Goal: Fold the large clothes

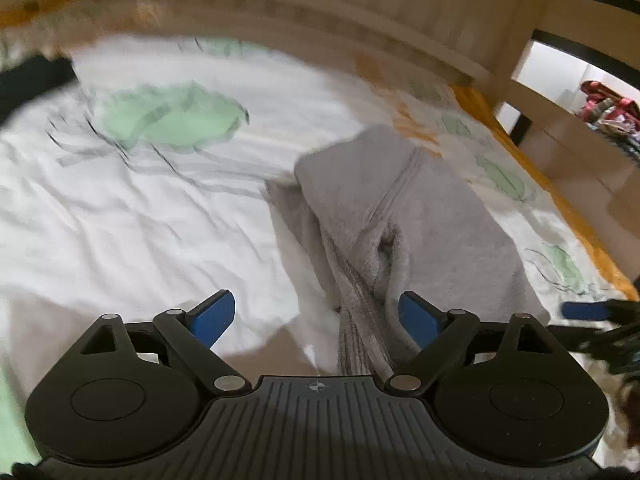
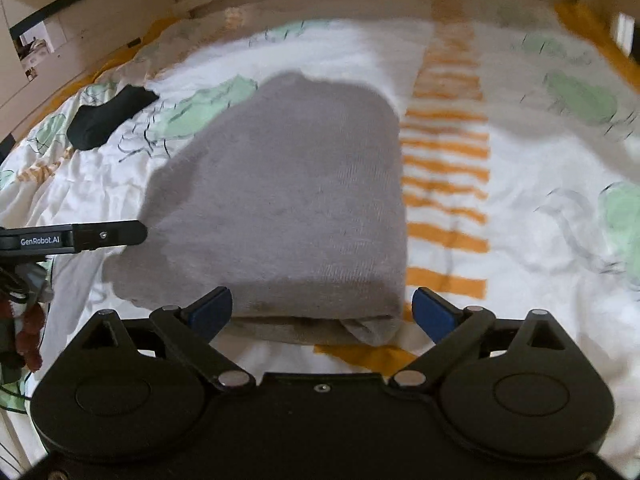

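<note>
Grey knit garment [image 2: 276, 200] lies folded on the bed's white printed duvet [image 2: 520, 280]. Left hand-held gripper [image 1: 318, 318] stands wide, holding nothing, a hanging fold between its fingers. Right hand-held gripper [image 2: 322, 312] wide, empty, at the garment's near edge. Black cloth [image 2: 106, 118] lies apart.

A big bed [image 2: 520, 240] holds everything. It has a white cover with green leaf shapes and a strip of orange stripes [image 2: 446, 168] running from near to far. A grey folded garment [image 2: 280, 200] lies flat on the cover, just left of the orange stripes. A small black cloth [image 2: 108, 116] lies on the cover too, far off to the left, well apart from the grey one.
</note>
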Available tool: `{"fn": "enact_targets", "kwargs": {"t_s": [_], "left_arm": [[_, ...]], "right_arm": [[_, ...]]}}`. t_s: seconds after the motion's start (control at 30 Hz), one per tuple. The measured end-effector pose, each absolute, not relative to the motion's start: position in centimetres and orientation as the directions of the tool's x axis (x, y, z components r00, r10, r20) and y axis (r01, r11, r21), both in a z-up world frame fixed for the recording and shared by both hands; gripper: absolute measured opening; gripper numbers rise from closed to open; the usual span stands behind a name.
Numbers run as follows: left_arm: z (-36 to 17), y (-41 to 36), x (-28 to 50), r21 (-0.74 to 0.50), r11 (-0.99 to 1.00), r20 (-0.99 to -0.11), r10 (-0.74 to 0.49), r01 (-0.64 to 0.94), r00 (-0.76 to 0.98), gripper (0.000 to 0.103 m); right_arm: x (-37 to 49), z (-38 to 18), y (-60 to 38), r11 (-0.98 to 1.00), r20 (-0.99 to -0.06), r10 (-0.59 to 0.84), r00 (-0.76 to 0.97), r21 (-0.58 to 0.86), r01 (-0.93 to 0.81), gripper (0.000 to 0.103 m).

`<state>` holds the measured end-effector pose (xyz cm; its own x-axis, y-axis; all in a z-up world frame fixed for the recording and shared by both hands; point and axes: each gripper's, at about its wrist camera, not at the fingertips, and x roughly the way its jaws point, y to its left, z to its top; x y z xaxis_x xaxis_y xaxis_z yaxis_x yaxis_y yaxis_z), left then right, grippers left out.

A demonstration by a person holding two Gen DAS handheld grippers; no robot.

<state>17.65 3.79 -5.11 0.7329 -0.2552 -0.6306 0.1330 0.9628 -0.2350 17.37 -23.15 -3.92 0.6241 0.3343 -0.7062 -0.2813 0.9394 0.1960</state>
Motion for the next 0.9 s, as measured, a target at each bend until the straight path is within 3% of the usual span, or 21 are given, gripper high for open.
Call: {"fn": "enact_targets", "kwargs": {"t_s": [0.4,0.73,0.9], "left_arm": [[0.2,-1.7,8.7,-0.005,1.000,-0.604,0.003,-0.008,0.797,0.090],[0.4,-2.3,5.4,-0.154,0.987,-0.650,-0.066,-0.047,0.757,0.090],[-0.2,-2.4,4.3,-0.140,0.987,-0.659,-0.034,-0.078,0.751,0.090]], "right_arm": [[10.0,0.4,-25.6,0.971,-0.596,0.233,0.769,0.191,-0.147,0.102],[6.1,0.1,-25.9,0.978,-0.555,0.190,0.810,0.177,-0.108,0.102],[5.7,-0.3,-25.7,0.976,-0.559,0.201,0.804,0.182,-0.118,0.102]]}}
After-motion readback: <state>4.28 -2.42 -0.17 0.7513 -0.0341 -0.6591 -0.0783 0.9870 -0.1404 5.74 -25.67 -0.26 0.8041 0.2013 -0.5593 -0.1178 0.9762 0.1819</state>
